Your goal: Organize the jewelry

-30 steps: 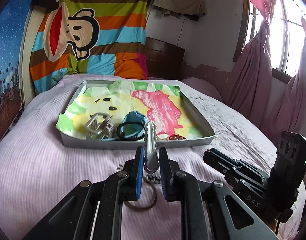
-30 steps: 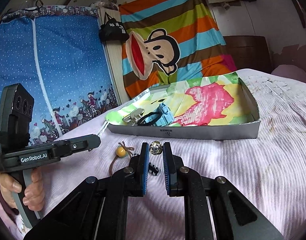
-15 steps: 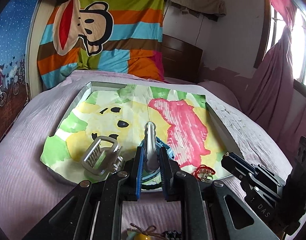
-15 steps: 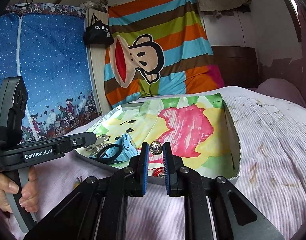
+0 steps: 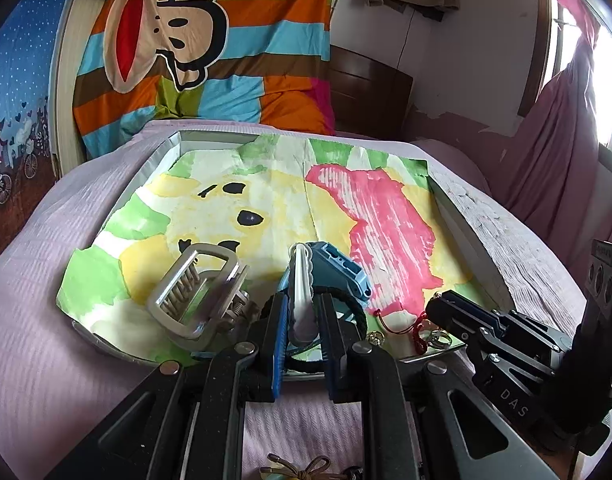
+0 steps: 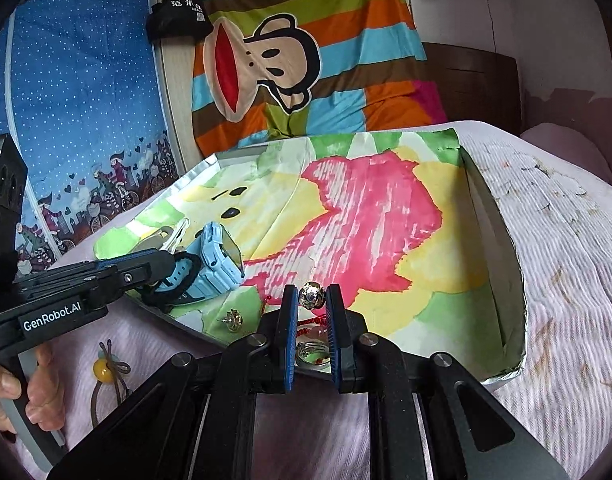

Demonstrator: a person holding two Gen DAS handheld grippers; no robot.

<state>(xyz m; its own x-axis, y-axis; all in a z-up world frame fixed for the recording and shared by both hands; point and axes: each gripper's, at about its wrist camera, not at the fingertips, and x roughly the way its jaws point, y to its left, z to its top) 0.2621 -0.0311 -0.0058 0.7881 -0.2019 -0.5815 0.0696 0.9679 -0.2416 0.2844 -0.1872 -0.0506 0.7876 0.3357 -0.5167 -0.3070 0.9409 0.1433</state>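
Bed [image 5: 33, 320]: both grippers now over tray [image 6: 510, 280], earlier short of it.

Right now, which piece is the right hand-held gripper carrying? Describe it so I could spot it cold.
Start at the shallow tray lined with a painted yellow-and-pink drawing on the pink bedspread. Over its near edge, the right hand-held gripper pinches a small round silvery stud earring between its blue pads. Its twin earring lies loose on the lining to the left, and a ring sits below; only this one is held.
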